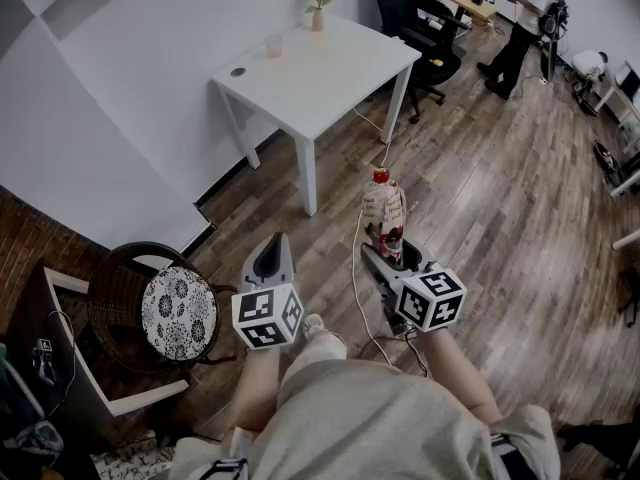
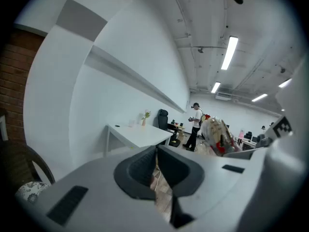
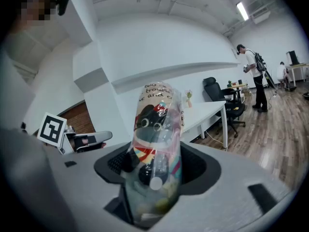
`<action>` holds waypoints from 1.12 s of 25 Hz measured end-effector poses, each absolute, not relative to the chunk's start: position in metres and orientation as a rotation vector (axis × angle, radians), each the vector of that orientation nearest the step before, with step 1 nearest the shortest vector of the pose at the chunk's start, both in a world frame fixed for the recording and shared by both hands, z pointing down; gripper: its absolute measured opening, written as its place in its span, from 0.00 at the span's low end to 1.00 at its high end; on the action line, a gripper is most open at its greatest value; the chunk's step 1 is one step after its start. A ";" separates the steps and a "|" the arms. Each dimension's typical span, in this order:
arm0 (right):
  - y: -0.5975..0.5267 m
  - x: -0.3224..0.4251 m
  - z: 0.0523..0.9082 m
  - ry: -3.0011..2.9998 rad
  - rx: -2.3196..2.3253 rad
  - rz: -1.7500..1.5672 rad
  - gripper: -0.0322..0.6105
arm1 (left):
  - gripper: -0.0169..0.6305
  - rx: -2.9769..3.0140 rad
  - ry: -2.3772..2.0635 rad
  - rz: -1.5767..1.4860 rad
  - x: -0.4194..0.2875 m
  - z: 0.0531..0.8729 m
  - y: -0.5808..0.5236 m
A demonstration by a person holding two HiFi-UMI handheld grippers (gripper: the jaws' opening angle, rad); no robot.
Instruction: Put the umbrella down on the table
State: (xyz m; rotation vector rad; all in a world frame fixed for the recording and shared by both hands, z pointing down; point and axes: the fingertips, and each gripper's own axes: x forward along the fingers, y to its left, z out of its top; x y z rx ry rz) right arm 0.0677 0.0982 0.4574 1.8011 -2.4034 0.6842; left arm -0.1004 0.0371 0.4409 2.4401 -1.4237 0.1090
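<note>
The folded umbrella (image 1: 385,211), in a clear sleeve printed with cartoon figures and red patches, stands up from my right gripper (image 1: 386,254), whose jaws are shut on its lower part. In the right gripper view the umbrella (image 3: 157,149) fills the space between the pads and tilts slightly right. My left gripper (image 1: 272,259) hovers to its left over the wooden floor, pads together with nothing in them. The white table (image 1: 345,73) stands ahead by the wall, well beyond both grippers. From the left gripper view the umbrella (image 2: 217,134) shows at the right and the table (image 2: 140,135) ahead.
On the table stand a small vase of flowers (image 1: 318,13) and a cup (image 1: 273,46). A wicker chair with a patterned cushion (image 1: 178,311) is at my left. A black office chair (image 1: 415,18) sits past the table, a person (image 1: 525,23) stands far back, and a white cable (image 1: 357,283) lies on the floor.
</note>
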 end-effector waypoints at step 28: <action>0.320 0.067 0.444 -2.427 1.860 0.552 0.48 | 0.05 2.464 -1.426 0.139 -0.104 0.436 0.273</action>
